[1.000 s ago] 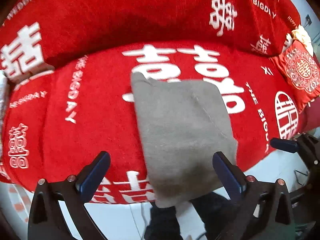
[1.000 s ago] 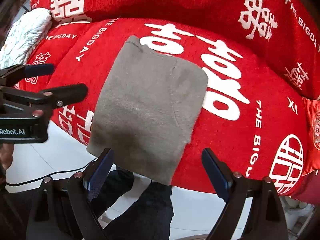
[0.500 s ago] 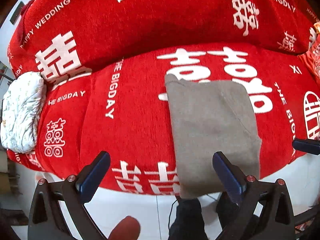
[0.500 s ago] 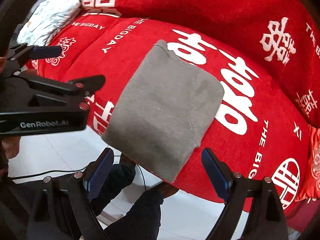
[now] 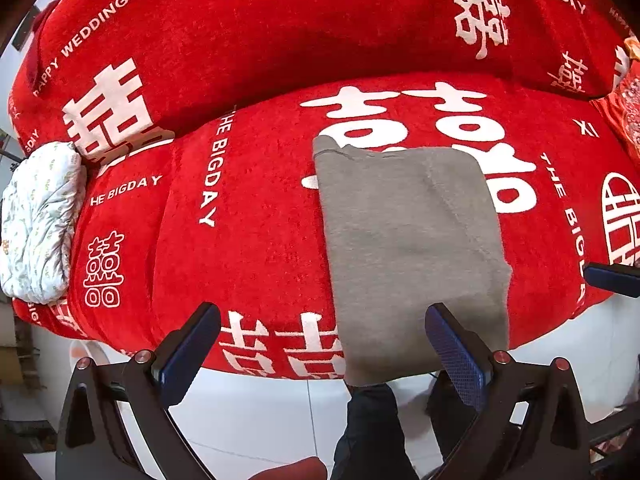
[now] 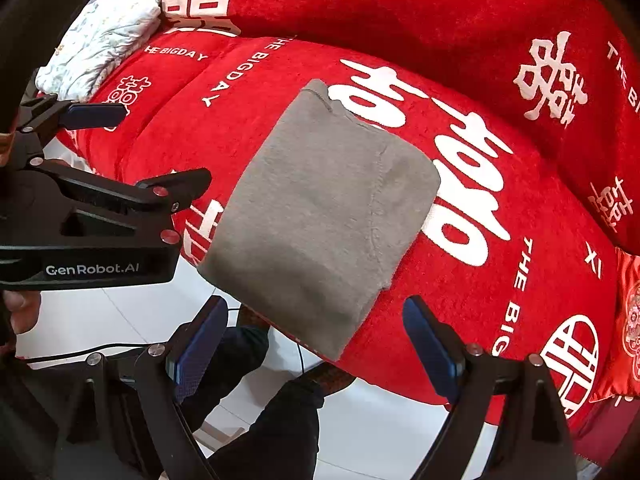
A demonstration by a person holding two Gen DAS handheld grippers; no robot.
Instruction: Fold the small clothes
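Observation:
A folded grey garment [image 5: 408,248] lies flat on the red sofa seat [image 5: 248,220], its near edge hanging a little over the front. It also shows in the right wrist view [image 6: 324,220]. My left gripper [image 5: 320,344] is open and empty, held off the sofa's front edge, just left of the garment. My right gripper [image 6: 316,344] is open and empty, below the garment's near edge. The left gripper [image 6: 132,148] shows at the left of the right wrist view. A right fingertip [image 5: 612,278] shows at the right edge of the left wrist view.
A folded white patterned cloth [image 5: 38,220] lies at the sofa's left end, also in the right wrist view [image 6: 100,56]. A red cushion [image 6: 628,320] sits at the right end. The person's dark-clad legs [image 6: 280,416] and white tiled floor [image 5: 260,416] lie below the front edge.
Both grippers have pulled back and to the left, away from the grey garment, which stays flat on the seat. The white cloth has come into view at the left.

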